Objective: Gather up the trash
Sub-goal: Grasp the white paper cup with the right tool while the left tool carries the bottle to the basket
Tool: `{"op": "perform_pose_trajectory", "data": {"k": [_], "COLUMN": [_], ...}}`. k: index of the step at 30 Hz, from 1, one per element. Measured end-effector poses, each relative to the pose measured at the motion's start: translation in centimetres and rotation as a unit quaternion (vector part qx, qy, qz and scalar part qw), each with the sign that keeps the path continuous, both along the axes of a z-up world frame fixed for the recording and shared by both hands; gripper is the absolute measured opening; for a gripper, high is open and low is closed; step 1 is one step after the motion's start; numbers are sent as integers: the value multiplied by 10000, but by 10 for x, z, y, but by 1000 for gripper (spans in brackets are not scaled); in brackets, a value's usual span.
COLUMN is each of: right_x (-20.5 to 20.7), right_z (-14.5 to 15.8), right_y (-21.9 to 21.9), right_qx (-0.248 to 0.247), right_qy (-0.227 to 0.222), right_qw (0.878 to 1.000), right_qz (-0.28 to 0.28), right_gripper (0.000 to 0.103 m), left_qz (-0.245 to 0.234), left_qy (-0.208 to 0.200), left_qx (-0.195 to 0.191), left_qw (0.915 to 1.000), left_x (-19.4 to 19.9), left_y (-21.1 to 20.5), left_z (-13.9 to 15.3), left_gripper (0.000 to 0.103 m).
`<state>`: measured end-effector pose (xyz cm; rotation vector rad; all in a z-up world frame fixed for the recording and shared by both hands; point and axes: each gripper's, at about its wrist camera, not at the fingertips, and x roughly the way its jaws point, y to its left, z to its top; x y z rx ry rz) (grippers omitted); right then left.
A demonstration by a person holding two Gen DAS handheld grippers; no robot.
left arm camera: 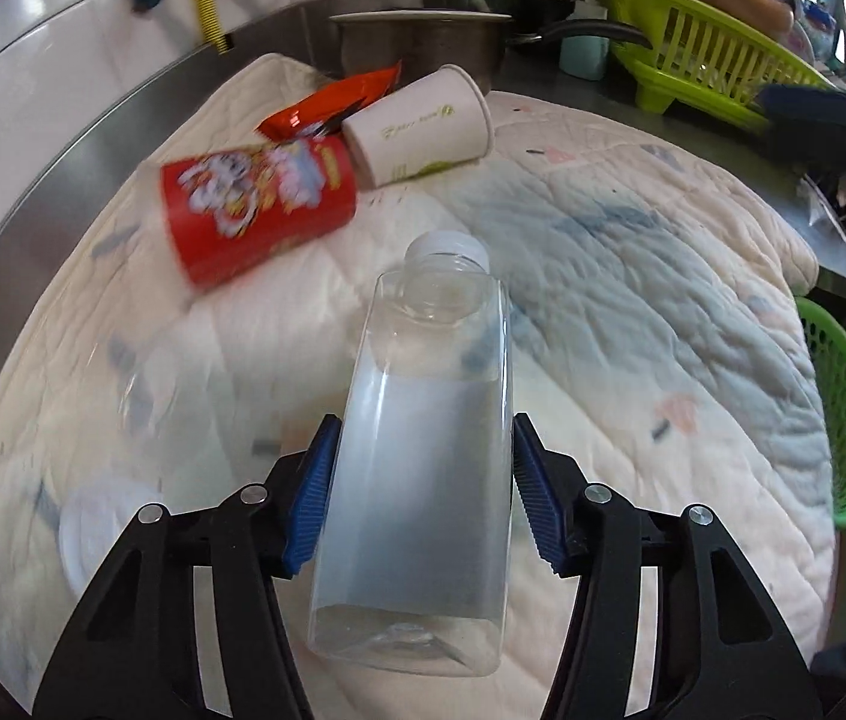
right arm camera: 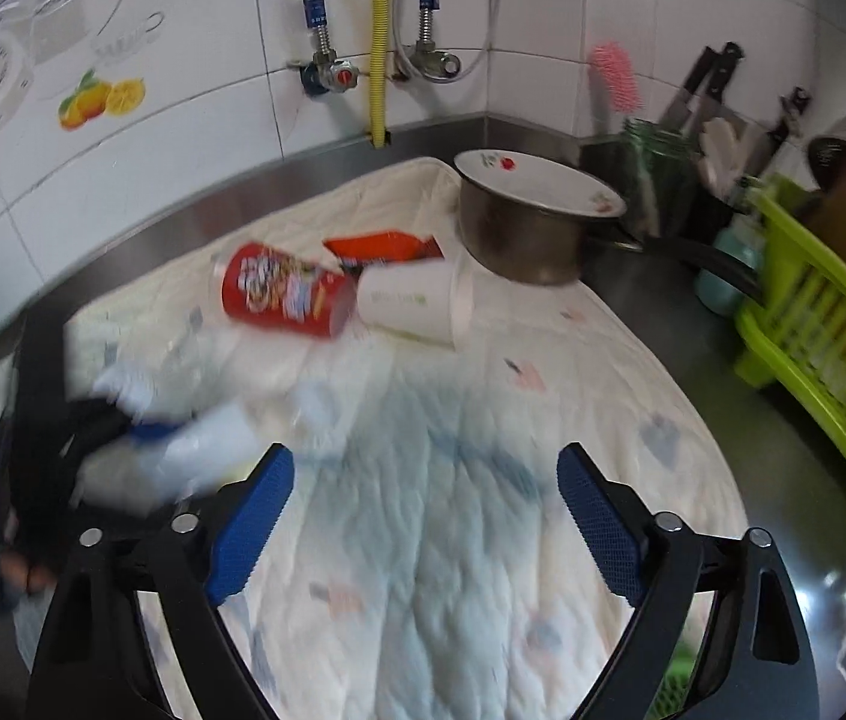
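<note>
the left gripper [left arm camera: 423, 480] is closed on a clear plastic bottle [left arm camera: 423, 468]: both blue fingers [left arm camera: 312, 510] press against the bottle's flat sides, near its lower half. the bottle's white cap [left arm camera: 447, 246] points away from the camera, and the bottle sits above a quilted white cloth [left arm camera: 633, 312] spread over the steel bench [left arm camera: 63, 144].

the right gripper [right arm camera: 426, 492] is open, its fingers [right arm camera: 597, 522] spread wide with only the cloth between them.

remaining trash lies toward the far side of the cloth: a red snack can [left arm camera: 255, 210] on its side, a white paper cup [left arm camera: 423, 126] on its side touching the can's end, and an orange-red wrapper [left arm camera: 327, 102] just behind both. a steel pot [left arm camera: 423, 42] stands behind them. a green dish rack [left arm camera: 705, 60] occupies the bench to the right. a green basket [left arm camera: 843, 408] shows at the cloth's right edge. the right wrist view shows the left gripper only as a blur.
</note>
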<state>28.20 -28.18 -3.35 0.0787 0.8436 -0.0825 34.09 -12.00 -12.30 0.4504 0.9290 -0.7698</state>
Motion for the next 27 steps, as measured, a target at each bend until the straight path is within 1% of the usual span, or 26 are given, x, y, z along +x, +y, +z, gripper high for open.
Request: {"op": "perform_pose_trajectory", "data": {"k": [5, 7, 11, 17, 19, 20, 21, 23, 24, 25, 26, 27], "right_x": [52, 71, 104, 136, 143, 144, 146, 147, 146, 145, 141, 136], "right_z": [-12, -17, -32, -54, -59, -60, -61, -63, -64, -64, -64, -62], "right_y": [-19, -24, -35, -49, -53, -53, -51, -47, -43, -41, -38, -34], "right_qx": [426, 521, 674, 929, 1247, 1314, 1354, 1458, 1440, 1449, 1449, 1404], "right_qy": [-27, -19, 60, 177, 176, 159, 159, 202, 231, 238, 227, 203], "right_qw": [9991, 9986, 9977, 9955, 9920, 9912, 9906, 9889, 9889, 9887, 9885, 9891], "right_qz": [-18, 15, 5, -42, 27, 50, 87, 206, 271, 318, 365, 383], "right_gripper": [75, 71, 67, 65, 64, 63, 59, 47, 34, 25, 21, 12], "left_qz": [256, 367, 563, 787, 845, 871, 905, 938, 976, 1000, 1031, 1049], "left_qy": [-47, -54, -7, 95, 134, 134, 139, 159, 167, 180, 191, 191], "left_qx": [-129, -148, -244, -332, -374, -376, -374, -386, -391, -398, -406, -414], "left_qw": [9996, 9992, 9981, 9963, 9956, 9954, 9951, 9947, 9943, 9940, 9937, 9934], "left_x": [-22, -28, -39, -50, -51, -52, -52, -55, -56, -56, -57, -57], "left_y": [31, 38, 55, 70, 74, 75, 77, 80, 81, 81, 82, 83], "left_z": [7, 8, 10, 8, 8, 8, 8, 8, 8, 8, 8, 8], "left_gripper": [55, 54, 54, 54, 54, 54, 54, 54, 54, 54, 53, 53]}}
